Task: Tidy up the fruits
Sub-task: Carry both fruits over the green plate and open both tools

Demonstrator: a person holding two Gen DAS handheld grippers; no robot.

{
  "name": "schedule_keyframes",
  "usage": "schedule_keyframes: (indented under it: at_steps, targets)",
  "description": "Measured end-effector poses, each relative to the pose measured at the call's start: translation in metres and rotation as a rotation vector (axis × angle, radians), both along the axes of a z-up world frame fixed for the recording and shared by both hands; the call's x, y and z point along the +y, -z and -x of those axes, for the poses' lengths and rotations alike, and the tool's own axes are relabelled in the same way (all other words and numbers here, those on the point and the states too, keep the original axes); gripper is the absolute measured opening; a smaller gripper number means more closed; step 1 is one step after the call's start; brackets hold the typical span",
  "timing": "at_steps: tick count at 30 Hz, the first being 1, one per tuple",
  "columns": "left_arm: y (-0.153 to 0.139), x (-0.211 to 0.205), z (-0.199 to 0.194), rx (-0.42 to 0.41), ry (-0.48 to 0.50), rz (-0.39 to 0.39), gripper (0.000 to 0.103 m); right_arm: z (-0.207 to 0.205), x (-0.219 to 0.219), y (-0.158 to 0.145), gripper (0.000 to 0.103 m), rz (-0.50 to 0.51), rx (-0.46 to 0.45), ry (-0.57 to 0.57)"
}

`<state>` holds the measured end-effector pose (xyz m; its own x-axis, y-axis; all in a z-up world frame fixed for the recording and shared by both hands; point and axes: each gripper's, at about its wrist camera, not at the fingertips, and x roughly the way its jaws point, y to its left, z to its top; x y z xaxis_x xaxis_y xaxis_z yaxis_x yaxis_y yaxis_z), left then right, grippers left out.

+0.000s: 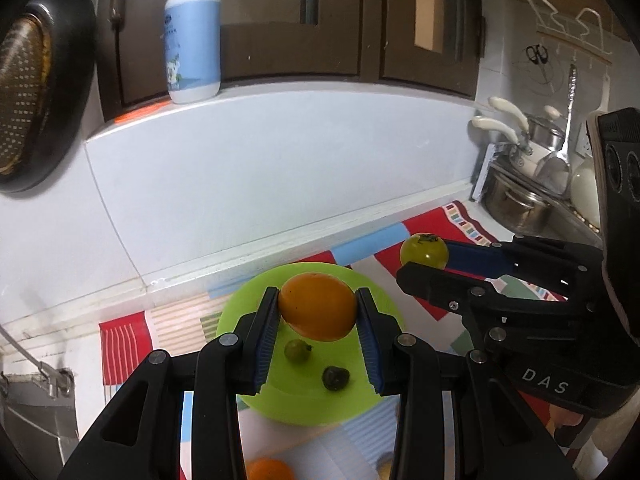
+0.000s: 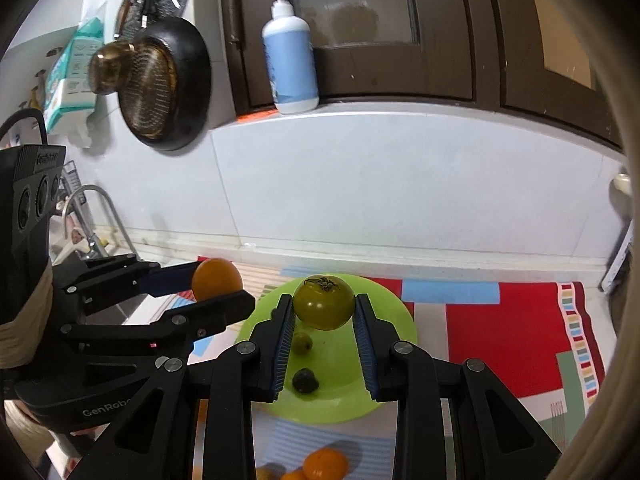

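- Where the view is nearest, below and behind the fingers of both tongs, loose orange fruits [image 2: 325, 465] lie on the patterned mat [image 2: 500, 320].
- Left gripper [image 1: 317, 312] is clamped on an orange fruit [image 1: 318, 306], its blue pads pressing both sides, held above the green plate [image 1: 256, 312].
- Right gripper [image 2: 324, 308] is clamped on a green tomato [image 2: 324, 302], stem end up, also above the plate.
- Under the two held fruits, a small green fruit [image 1: 297, 350] and a dark fruit [image 1: 335, 378] lie on the plate, apart from each other.
- Beyond the plate runs the pale tiled wall [image 1: 280, 168].
- Farther up, a blue-and-white bottle [image 1: 193, 36] stands on the ledge before dark cabinet doors [image 1: 340, 16].
- Left of the bottle, a dark pan [image 2: 168, 84] hangs on the wall.
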<state>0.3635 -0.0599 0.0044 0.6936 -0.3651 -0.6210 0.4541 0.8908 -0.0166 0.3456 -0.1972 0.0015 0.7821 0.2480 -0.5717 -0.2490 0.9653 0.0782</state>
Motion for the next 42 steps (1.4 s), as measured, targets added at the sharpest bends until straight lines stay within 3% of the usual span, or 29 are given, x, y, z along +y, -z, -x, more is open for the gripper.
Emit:
schedule_keyframes:
  at_steps: [14, 25, 32, 35, 42]
  targets:
    - [0.055, 0.000, -0.087, 0.165, -0.035, -0.018, 0.037, -0.081, -0.003, 0.042, 0.031, 0.016, 0.136, 0.032]
    - [0.098, -0.010, -0.125, 0.282, -0.018, -0.029, 0.037, -0.125, -0.016, 0.094, 0.031, -0.012, 0.280, 0.052]
    - [0.102, -0.014, -0.127, 0.283, -0.021, -0.022, 0.041, -0.138, -0.014, 0.102, 0.031, -0.007, 0.296, 0.059]
    - [0.095, -0.009, -0.124, 0.265, -0.033, -0.014, 0.047, -0.135, -0.011, 0.099, 0.035, 0.005, 0.286, 0.068]
    - [0.071, -0.003, -0.098, 0.187, -0.058, -0.035, 0.047, -0.119, -0.013, 0.085, 0.038, -0.010, 0.257, 0.086]
